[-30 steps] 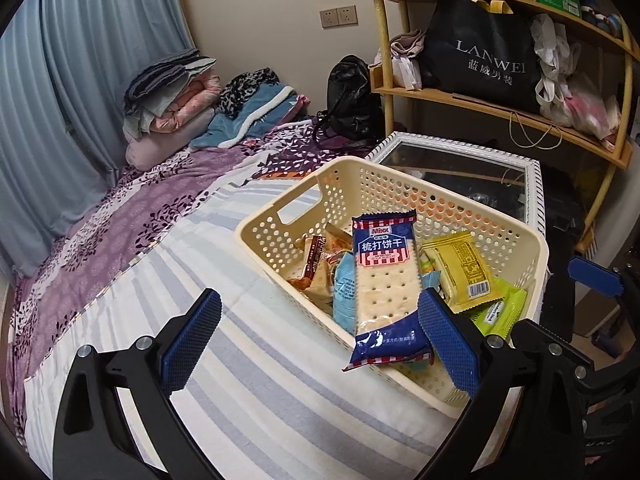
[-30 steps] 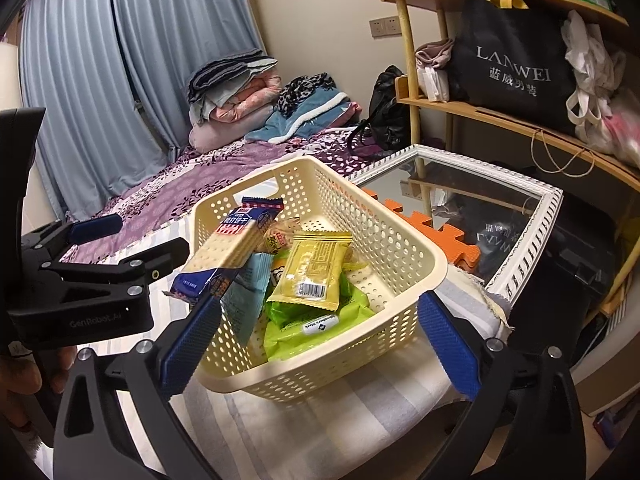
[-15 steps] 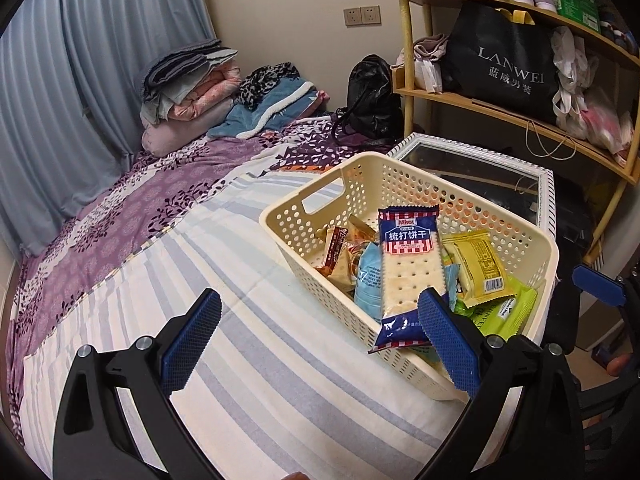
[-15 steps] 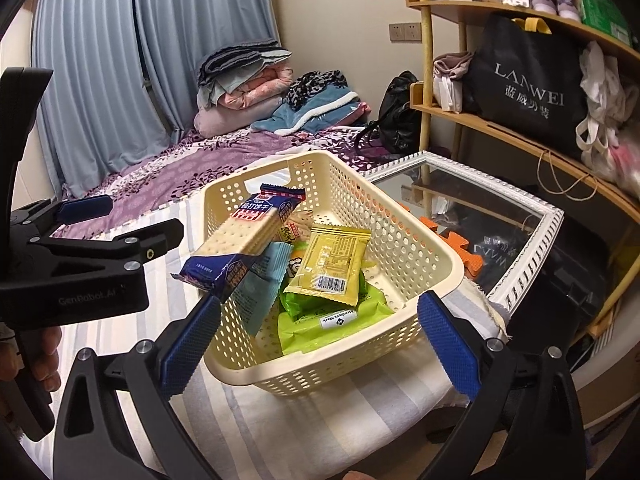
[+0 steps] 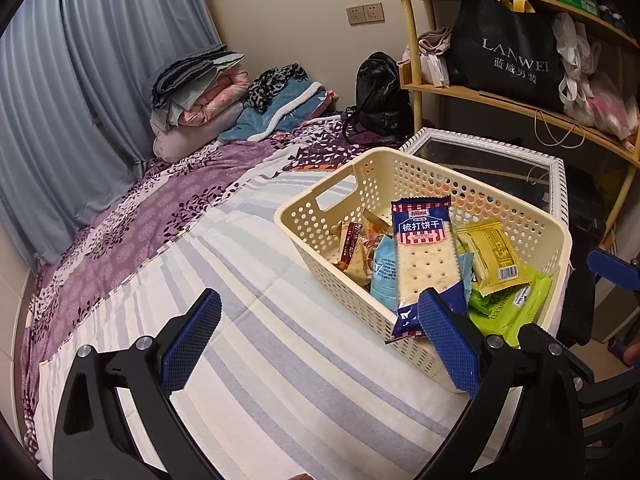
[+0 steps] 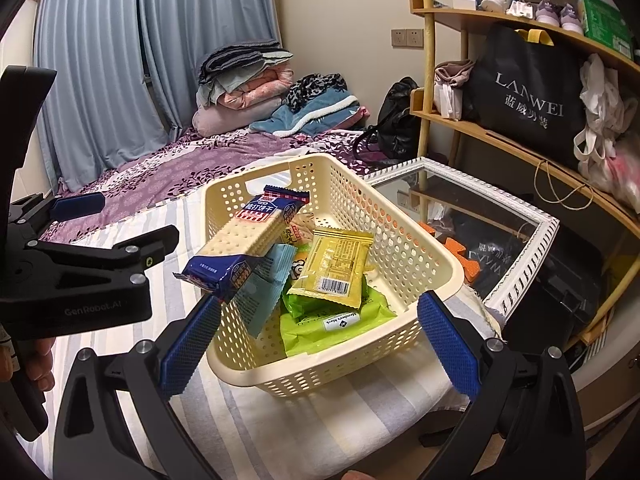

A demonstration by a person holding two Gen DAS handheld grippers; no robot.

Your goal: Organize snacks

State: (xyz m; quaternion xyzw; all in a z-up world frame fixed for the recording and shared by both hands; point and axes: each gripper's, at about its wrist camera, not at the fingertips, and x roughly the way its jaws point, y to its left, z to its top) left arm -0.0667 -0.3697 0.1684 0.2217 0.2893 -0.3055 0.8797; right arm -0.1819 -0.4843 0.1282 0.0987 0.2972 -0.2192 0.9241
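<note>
Cream perforated basket [image 6: 320, 344] on the striped bedspread [image 5: 256, 360], at the bed's corner, heaped with snacks. Long blue cracker pack [image 6: 244, 248] propped slantwise on the pile, its lower end poking out over the rim. Beside it a yellow packet [image 6: 336, 264], a pale blue wrapper [image 6: 264, 292], green wipes [image 6: 332, 320] underneath, small brown sachets [image 5: 352, 244] deeper in.

Right tongs [image 6: 318, 346] spread wide, empty, straddling the basket's near end. Left tongs [image 5: 320, 344] likewise spread and empty, basket ahead and off toward its right finger, nothing between the pads.

Likely trouble: cracker pack balanced loosely, so a nudge to rim or pile could tip it out onto the bedspread. Basket near the mattress edge, glass-topped table [image 6: 516, 292] just beyond; a shove could slide it off. Hard pinching could crush crackers.
</note>
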